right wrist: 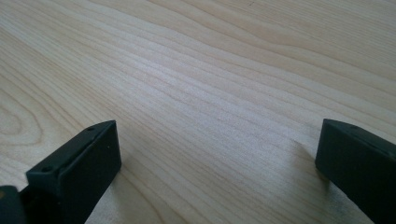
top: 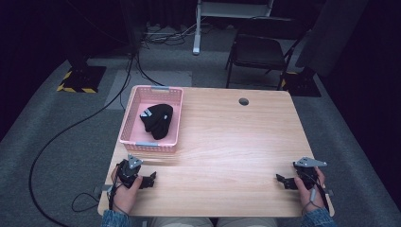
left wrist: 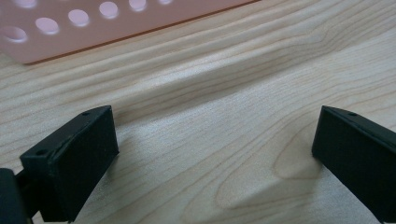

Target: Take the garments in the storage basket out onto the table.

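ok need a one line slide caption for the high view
Black knit hat lies in pink basket on wooden table; left gripper and right gripper rest open.

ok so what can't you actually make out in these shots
- Black cloth in the basket, high view: too small and dark to tell whether it is a hat or gloves; its white label is unreadable.
- Basket, left tool view: cut off by the top edge, inside hidden.
- Person's arms, high view: cut off by the bottom edge.

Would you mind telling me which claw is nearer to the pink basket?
The left claw: it rests on the table just in front of the pink basket. The right claw sits far across the table, at its other near corner.
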{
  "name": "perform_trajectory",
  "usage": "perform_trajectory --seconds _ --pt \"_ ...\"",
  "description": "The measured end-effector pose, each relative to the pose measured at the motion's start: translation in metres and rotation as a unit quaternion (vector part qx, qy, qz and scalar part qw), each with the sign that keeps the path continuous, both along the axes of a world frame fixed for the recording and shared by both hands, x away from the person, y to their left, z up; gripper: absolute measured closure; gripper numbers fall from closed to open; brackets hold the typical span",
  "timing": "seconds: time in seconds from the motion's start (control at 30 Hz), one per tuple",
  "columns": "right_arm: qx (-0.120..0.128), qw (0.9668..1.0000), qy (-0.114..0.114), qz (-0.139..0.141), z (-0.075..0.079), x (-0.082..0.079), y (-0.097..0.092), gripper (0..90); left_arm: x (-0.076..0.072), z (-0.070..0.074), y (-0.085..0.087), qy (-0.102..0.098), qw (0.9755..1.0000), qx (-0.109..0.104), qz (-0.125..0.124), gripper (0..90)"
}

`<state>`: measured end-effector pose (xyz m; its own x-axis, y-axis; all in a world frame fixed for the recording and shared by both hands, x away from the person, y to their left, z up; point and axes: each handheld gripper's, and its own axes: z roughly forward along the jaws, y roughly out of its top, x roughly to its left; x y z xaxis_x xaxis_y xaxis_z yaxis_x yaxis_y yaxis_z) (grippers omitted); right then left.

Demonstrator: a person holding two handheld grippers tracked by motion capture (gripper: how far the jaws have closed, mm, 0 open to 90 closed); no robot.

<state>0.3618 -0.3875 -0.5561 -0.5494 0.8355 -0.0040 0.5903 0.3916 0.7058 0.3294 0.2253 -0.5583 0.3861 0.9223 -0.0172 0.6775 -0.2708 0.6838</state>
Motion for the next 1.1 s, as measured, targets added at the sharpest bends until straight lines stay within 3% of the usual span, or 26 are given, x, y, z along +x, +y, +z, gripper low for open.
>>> perform_trajectory --seconds 0.97,1.1 --pt "0.001 1.0000 0.000 0.007 -0.0001 0.0021 0.0007 0.1 -0.0001 0.0001 -0.0023 0.001 1.0000 -0.002 0.003 0.4" --pt "0.000 1.0000 0.000 0.008 -0.0001 0.0023 0.0007 0.2 -0.0019 0.0030 -0.0022 -0.004 0.9999 -0.016 0.003 4.1"
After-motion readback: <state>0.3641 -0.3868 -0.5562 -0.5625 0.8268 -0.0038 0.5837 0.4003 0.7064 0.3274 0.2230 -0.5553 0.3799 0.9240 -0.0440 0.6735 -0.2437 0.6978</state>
